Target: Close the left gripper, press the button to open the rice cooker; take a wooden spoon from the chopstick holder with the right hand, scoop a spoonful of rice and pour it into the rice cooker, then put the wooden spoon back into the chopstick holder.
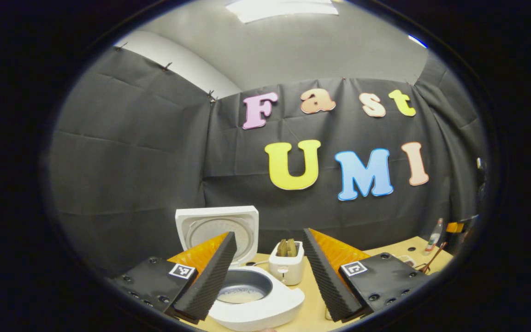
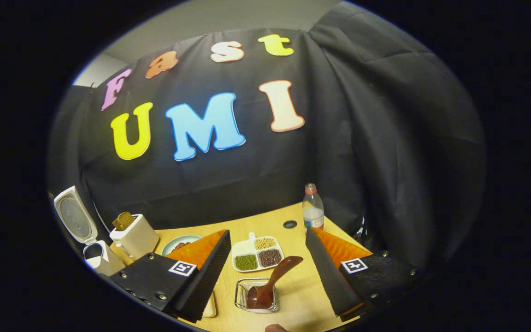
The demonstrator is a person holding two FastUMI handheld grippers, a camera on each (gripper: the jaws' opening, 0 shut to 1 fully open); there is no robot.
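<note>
In the left gripper view, the left gripper (image 1: 265,272) is hanging above the table (image 1: 314,299) with its jaws standing wide apart and holding nothing. The rice cooker (image 1: 265,304) is sitting just ahead of the jaws and a little toward the left finger, which is covering part of its rim; its lid (image 1: 217,226) is standing upright behind that finger, and the pot (image 1: 244,288) is showing pale rice at its bottom between the two fingers. A toaster (image 1: 286,263) with bread in its slots is standing farther ahead in the gap, nearer the right finger. Beyond the right finger, at the far edge of the table, a bottle (image 1: 433,236) is standing. In the right gripper view, the right gripper (image 2: 268,272) is also hovering with its jaws spread open and gripping nothing. The spoon (image 2: 270,283) is resting bowl-down in the wire holder (image 2: 242,295), directly between the fingers and close ahead, its handle leaning up toward the right finger without touching it. Just beyond the holder, a divided dish (image 2: 256,253) of beans and grains is lying in the gap. Past the left finger a plate (image 2: 180,242), the toaster (image 2: 134,237) and the open cooker (image 2: 95,256) are standing, and a bottle (image 2: 313,207) is standing far ahead above the right finger.
</note>
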